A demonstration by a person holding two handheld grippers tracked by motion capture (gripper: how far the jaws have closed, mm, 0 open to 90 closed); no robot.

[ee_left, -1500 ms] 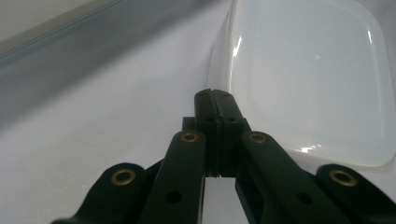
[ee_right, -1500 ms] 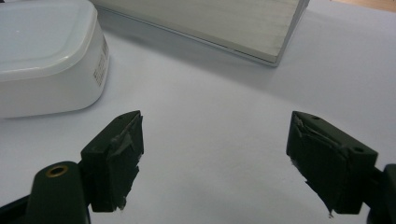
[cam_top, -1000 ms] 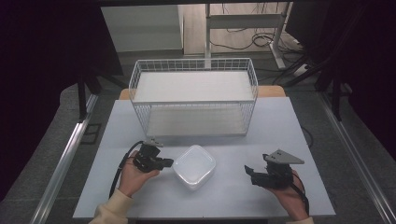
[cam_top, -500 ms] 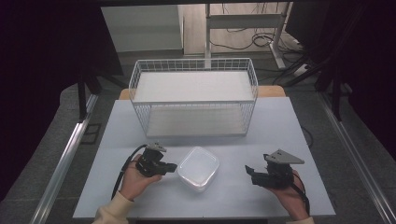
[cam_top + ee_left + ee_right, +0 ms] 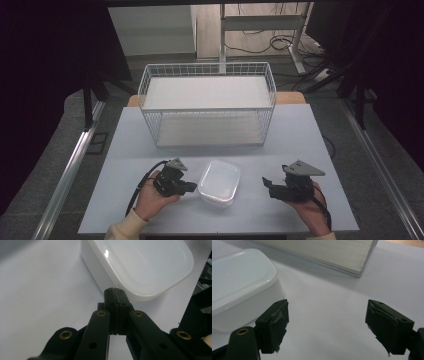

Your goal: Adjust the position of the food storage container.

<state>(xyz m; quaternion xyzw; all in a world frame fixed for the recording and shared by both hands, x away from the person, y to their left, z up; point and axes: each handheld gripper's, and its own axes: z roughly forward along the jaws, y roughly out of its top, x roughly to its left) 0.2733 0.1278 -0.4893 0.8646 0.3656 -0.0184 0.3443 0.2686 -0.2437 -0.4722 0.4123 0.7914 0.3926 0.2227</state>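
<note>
Low in the frame's middle, my closed left claw (image 5: 192, 187) has nudged the container (image 5: 219, 182) rightward toward my open right claw (image 5: 266, 184).

White container (image 5: 219, 182), black fingers (image 5: 273, 322)

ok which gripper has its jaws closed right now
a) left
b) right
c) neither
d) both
a: the left gripper has its jaws pressed together right beside the white lidded container, while the right gripper has a wide gap between its jaws.
</note>
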